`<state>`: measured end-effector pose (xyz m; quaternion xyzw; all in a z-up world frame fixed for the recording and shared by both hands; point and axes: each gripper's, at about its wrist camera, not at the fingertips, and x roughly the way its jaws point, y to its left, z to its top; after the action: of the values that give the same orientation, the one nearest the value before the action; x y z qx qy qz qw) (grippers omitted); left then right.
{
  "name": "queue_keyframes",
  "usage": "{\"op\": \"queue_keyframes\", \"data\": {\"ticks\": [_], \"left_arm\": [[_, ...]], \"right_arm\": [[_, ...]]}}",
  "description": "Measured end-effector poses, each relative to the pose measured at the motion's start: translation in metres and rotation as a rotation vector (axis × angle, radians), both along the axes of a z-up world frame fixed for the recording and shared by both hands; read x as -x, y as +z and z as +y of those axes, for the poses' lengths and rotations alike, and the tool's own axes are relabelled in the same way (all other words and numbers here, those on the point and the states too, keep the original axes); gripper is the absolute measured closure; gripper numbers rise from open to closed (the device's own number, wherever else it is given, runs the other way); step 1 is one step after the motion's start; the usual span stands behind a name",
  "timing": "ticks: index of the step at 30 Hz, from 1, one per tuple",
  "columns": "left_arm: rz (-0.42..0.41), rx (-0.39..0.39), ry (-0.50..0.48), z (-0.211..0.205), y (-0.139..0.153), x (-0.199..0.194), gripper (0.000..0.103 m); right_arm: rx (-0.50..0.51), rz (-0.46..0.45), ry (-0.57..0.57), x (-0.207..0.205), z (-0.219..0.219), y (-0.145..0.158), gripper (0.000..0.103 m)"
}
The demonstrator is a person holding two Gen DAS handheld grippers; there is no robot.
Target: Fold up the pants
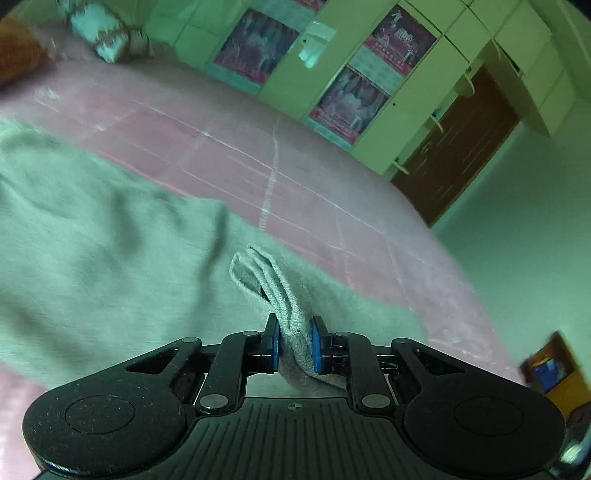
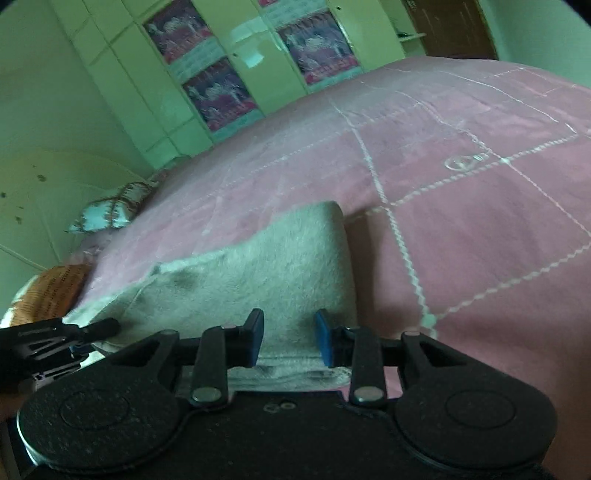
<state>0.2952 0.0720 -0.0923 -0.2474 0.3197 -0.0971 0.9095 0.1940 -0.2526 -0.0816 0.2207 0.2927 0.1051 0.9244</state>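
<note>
Grey fleece pants (image 1: 110, 236) lie spread on a pink bedspread (image 1: 229, 147). My left gripper (image 1: 294, 341) is shut on a bunched edge of the pants, and folded layers stick up between its blue pads. In the right wrist view the pants (image 2: 266, 266) lie folded on the bedspread (image 2: 461, 229). My right gripper (image 2: 289, 341) is open just above the near edge of the pants, with its jaws apart and nothing between them. The left gripper (image 2: 74, 332) shows at the left edge of that view.
A patterned pillow (image 1: 103, 33) lies at the head of the bed and also shows in the right wrist view (image 2: 107, 210). An orange cushion (image 2: 51, 291) is beside it. Green cupboards with posters (image 1: 369, 74) and a brown door (image 1: 461, 147) stand beyond the bed.
</note>
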Motion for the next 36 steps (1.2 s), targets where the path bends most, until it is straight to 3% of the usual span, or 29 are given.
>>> {"op": "queue_keyframes", "data": {"ticks": [2,3,4,6,12,18,19,22,23,24,26,27,28,29,32,36], "left_arm": [[0.124,-0.002,-0.015,0.007,-0.029,-0.008,0.083],[0.163,0.002,-0.034,0.008,-0.045,-0.012,0.082],[0.146,0.016,-0.029,0.01,-0.049,-0.012,0.08],[0.145,0.062,-0.004,0.014,-0.046,-0.012,0.08],[0.002,-0.073,0.032,0.004,-0.01,-0.007,0.078],[-0.058,-0.122,-0.048,-0.017,0.013,-0.058,0.078],[-0.034,-0.122,-0.057,-0.022,0.009,-0.069,0.078],[0.143,-0.058,-0.095,-0.028,-0.031,-0.107,0.074],[0.11,-0.039,-0.09,-0.024,-0.036,-0.107,0.074],[0.124,-0.014,-0.093,-0.02,-0.034,-0.108,0.074],[0.071,0.018,-0.072,-0.004,-0.015,-0.091,0.067],[0.024,-0.01,-0.055,0.003,-0.008,-0.079,0.06],[-0.006,-0.048,-0.037,0.015,0.0,-0.064,0.044],[-0.017,-0.072,-0.022,0.026,0.004,-0.053,0.039],[-0.03,-0.143,0.082,0.079,0.013,-0.013,0.039],[-0.035,-0.159,0.268,0.158,0.019,0.037,0.039]], "right_arm": [[0.047,0.003,0.032,-0.002,0.01,-0.005,0.08],[0.081,0.047,0.043,-0.008,0.016,-0.013,0.081],[0.103,0.086,0.048,-0.014,0.02,-0.02,0.081],[0.11,0.082,0.039,-0.015,0.022,-0.019,0.081],[0.12,-0.071,0.004,-0.004,0.019,0.014,0.082],[0.166,-0.079,-0.006,-0.061,0.023,0.025,0.082],[0.164,-0.07,0.0,-0.075,0.024,0.024,0.082],[0.212,0.009,0.006,-0.107,0.028,0.004,0.082],[0.222,0.108,0.0,-0.121,0.026,-0.012,0.083],[0.208,0.152,0.01,-0.127,0.023,-0.021,0.083],[0.207,0.119,0.012,-0.118,0.02,-0.01,0.082],[0.2,0.072,0.016,-0.107,0.019,-0.002,0.08],[0.193,0.022,0.026,-0.095,0.018,0.005,0.078],[0.205,-0.005,0.048,-0.083,0.02,0.009,0.078],[0.196,-0.027,0.095,-0.054,0.022,0.009,0.079],[0.154,-0.018,0.076,-0.029,0.018,0.002,0.076]]}}
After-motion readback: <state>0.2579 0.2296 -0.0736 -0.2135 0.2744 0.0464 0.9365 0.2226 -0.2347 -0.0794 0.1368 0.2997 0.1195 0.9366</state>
